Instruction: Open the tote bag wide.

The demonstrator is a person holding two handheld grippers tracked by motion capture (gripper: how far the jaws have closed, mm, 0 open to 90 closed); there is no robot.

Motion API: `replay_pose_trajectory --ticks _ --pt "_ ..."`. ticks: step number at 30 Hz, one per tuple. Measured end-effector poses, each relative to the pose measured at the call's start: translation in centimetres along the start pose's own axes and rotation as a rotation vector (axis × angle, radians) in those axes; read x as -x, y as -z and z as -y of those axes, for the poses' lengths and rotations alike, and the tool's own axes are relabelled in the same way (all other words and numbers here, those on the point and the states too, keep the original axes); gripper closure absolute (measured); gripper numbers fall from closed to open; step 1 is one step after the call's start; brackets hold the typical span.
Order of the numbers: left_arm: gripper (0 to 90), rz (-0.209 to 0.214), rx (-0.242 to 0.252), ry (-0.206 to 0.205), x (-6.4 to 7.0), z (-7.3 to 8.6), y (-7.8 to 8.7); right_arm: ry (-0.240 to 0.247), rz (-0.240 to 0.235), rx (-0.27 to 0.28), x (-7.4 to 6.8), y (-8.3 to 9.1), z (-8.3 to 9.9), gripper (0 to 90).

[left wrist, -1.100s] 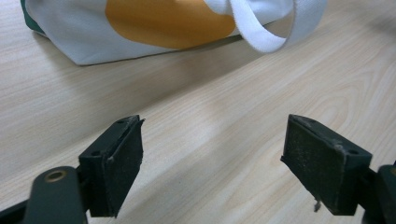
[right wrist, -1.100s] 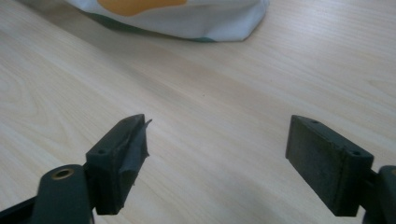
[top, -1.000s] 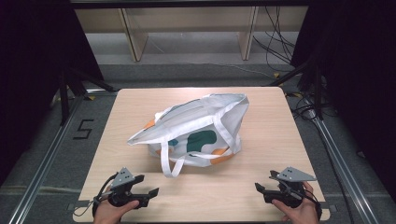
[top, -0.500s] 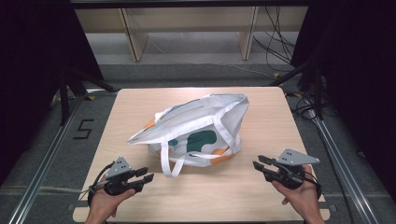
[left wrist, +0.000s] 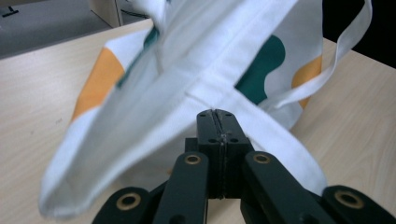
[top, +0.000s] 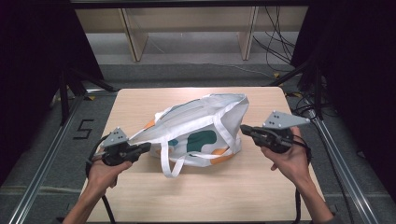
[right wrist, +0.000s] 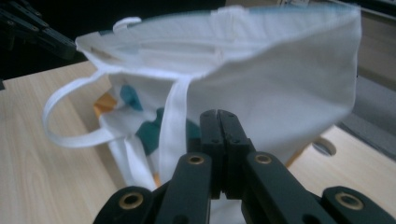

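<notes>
While both hands sit low in the high view, the left gripper (top: 145, 147) at lower left has its jaws pressed together at the near-left edge of the tote bag (top: 201, 130); whether cloth is pinched between them I cannot tell. The right gripper (top: 245, 129), right of centre, is likewise closed, its tip against the bag's right end. In the left gripper view the shut jaws point at a white strap (left wrist: 243, 93) crossing the bag; in the right gripper view they point at the pale side panel (right wrist: 280, 79). The bag lies on its side in the middle of the wooden table (top: 140, 100), mouth toward the upper right, one loop handle (top: 170, 161) spilling toward the bottom of the frame. It looks light, soft and floppy, likely to sag and fold wherever unsupported. Hemmed rim or straps seem the surest places to pinch. Farther up the frame stand shelf legs (top: 133, 32).
</notes>
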State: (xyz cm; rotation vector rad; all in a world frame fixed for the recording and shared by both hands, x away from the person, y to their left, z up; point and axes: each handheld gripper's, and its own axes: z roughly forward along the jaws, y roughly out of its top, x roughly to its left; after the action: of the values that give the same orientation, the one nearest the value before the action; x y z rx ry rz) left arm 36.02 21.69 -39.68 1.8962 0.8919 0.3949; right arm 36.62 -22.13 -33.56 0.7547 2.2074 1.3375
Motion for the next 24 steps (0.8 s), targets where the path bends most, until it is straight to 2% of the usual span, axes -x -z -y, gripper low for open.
replay_pose_trajectory --ticks 1,2,3,4,5,7,8,9,11,12,13,14,15,17,18,19,20,21,22,23,24 --pt "89.1 0.0 0.001 0.001 -0.1 -0.7 -0.2 0.027 0.002 0.009 0.2 -0.6 -1.5 90.0" --pt "88.9 -0.004 0.005 -0.003 -0.3 -1.8 -0.5 0.04 0.007 0.013 0.3 -0.8 -2.0 90.0" --pt "88.5 -0.004 0.005 -0.003 -0.3 -1.8 -0.5 0.031 -0.004 0.005 0.4 -1.1 -2.8 90.0" --pt "88.5 -0.004 0.007 -0.004 -0.4 -2.3 -0.7 0.031 -0.004 0.005 0.4 -1.1 -2.8 90.0" --pt "88.6 0.004 0.011 -0.007 -0.5 -3.2 -1.3 0.053 0.005 0.006 0.7 -2.0 -4.4 90.0" --pt "88.6 0.005 0.008 -0.014 -0.4 -3.7 -1.6 0.059 0.005 -0.007 0.8 -2.3 -4.8 90.0" --pt "88.9 0.005 0.007 -0.016 -0.4 -4.0 -2.0 0.084 0.014 -0.023 1.2 -3.5 -6.0 90.0" --pt "88.9 0.007 0.001 -0.019 -0.4 -4.2 -2.2 0.084 0.014 -0.023 1.2 -3.5 -6.0 90.0" --pt "88.8 0.01 -0.004 -0.027 -0.3 -4.7 -2.9 0.084 0.021 -0.067 1.6 -5.0 -7.1 90.0" --pt "88.8 0.014 -0.006 -0.028 -0.4 -4.9 -3.3 0.084 0.021 -0.067 1.6 -5.0 -7.1 90.0" --pt "88.8 0.007 -0.008 -0.026 -0.6 -5.1 -3.7 0.087 0.037 -0.079 1.9 -5.5 -7.3 90.0" --pt "88.6 -0.009 -0.021 -0.024 -1.0 -5.3 -4.3 0.099 0.071 -0.115 2.6 -6.9 -7.3 90.0" --pt "88.7 -0.009 -0.021 -0.024 -1.0 -5.3 -4.3 0.099 0.071 -0.115 2.6 -6.9 -7.3 90.0" --pt "88.7 -0.014 -0.021 -0.001 -1.7 -5.3 -5.3 0.1 0.074 -0.173 3.4 -8.0 -6.8 90.0" --pt "88.5 -0.055 -0.05 -0.019 -2.4 -5.1 -6.1 0.073 0.085 -0.219 4.1 -9.0 -5.8 90.0" --pt "88.6 -0.063 -0.07 -0.03 -2.9 -4.9 -6.5 0.035 0.089 -0.243 4.2 -9.3 -5.2 90.0" --pt "88.6 -0.063 -0.07 -0.03 -2.9 -4.9 -6.5 0.035 0.089 -0.243 4.2 -9.3 -5.2 90.0" --pt "89.0 -0.064 -0.078 0.007 -3.5 -4.6 -7.1 0.023 0.11 -0.311 5.2 -10.3 -3.3 90.0" --pt "89.1 -0.077 -0.077 0.046 -4.3 -4.2 -8.0 0.006 0.111 -0.342 5.5 -10.6 -2.6 90.0" --pt "89.2 -0.077 -0.077 0.046 -4.3 -4.2 -8.0 -0.014 0.115 -0.362 5.7 -11.1 -1.6 90.0" --pt "89.2 -0.074 -0.111 0.04 -5.0 -4.0 -8.2 -0.014 0.115 -0.362 5.7 -11.1 -1.6 90.0"
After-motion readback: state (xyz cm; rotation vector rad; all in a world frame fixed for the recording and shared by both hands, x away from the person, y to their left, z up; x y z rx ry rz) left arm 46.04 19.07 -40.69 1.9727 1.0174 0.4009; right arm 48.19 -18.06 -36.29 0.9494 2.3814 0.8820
